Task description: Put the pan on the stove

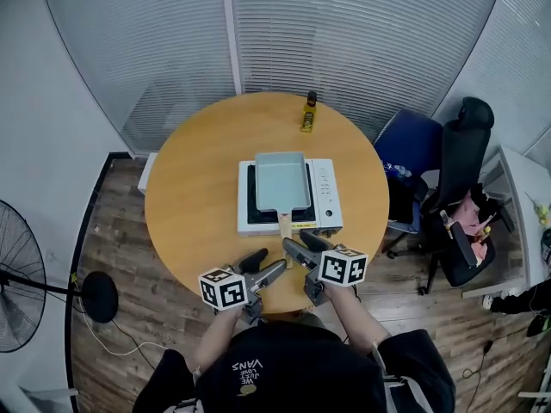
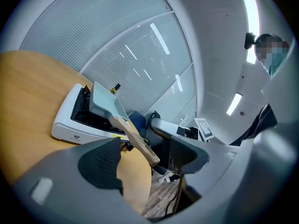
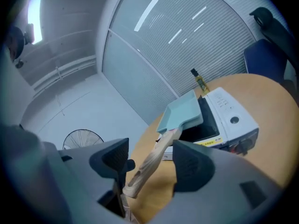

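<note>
Left tongs [image 1: 265, 265] gape, empty. Right tongs [image 3: 148, 164] gape around wooden handle [image 3: 156, 153] tip, not touching it. Pan [image 1: 282, 181] already sits on stove [image 1: 327, 200], worktop [image 1: 194, 188] centre, handle toward 6 o'clock. My call: draw right tongs straight out toward 6, never brushing handle.

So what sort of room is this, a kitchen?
Likely an office meeting room rather than a kitchen. Glass partitions with blinds wall it in, a black office chair stands by the round wooden table, and the stove under the pan is only a portable tabletop unit.
</note>
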`<state>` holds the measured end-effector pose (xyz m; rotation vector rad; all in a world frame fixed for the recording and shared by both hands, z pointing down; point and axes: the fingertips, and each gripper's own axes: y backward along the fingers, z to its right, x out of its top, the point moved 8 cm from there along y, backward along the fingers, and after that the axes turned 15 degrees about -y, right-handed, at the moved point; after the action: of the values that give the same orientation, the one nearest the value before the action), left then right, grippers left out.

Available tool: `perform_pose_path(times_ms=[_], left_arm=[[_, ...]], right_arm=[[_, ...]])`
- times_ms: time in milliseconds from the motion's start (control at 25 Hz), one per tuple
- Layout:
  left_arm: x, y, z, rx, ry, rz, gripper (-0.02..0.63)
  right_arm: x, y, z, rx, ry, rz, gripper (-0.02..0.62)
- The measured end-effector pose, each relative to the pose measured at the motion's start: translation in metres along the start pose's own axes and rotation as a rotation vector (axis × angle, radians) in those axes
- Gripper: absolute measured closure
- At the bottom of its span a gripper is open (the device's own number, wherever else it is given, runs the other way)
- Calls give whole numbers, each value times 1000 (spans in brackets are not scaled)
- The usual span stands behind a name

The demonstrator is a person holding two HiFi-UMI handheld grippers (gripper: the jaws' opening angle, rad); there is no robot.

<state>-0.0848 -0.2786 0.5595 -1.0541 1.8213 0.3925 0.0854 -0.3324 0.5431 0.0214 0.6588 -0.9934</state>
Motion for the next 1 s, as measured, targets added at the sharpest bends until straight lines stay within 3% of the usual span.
perform_pose_path(times_ms=[240,360,600,840,1000], left_arm=[[2,19,9,-30,-66,-11,293],[2,31,11,-43,-96,-12,330],[-3,53,17,-53,-166,-9,462],[-7,72,20,-43,-201,15,573],[-13,86,23,-37,-207,23,595]], right_arm=[[-17,16,-15,-54,53,66,319],[-27,23,-23,-80,76,109,326],[-47,37,-44,-134,161,195,428],[-71,41,-62,-142,200,217,521],[-90,43,-72,-132,205,215,547]])
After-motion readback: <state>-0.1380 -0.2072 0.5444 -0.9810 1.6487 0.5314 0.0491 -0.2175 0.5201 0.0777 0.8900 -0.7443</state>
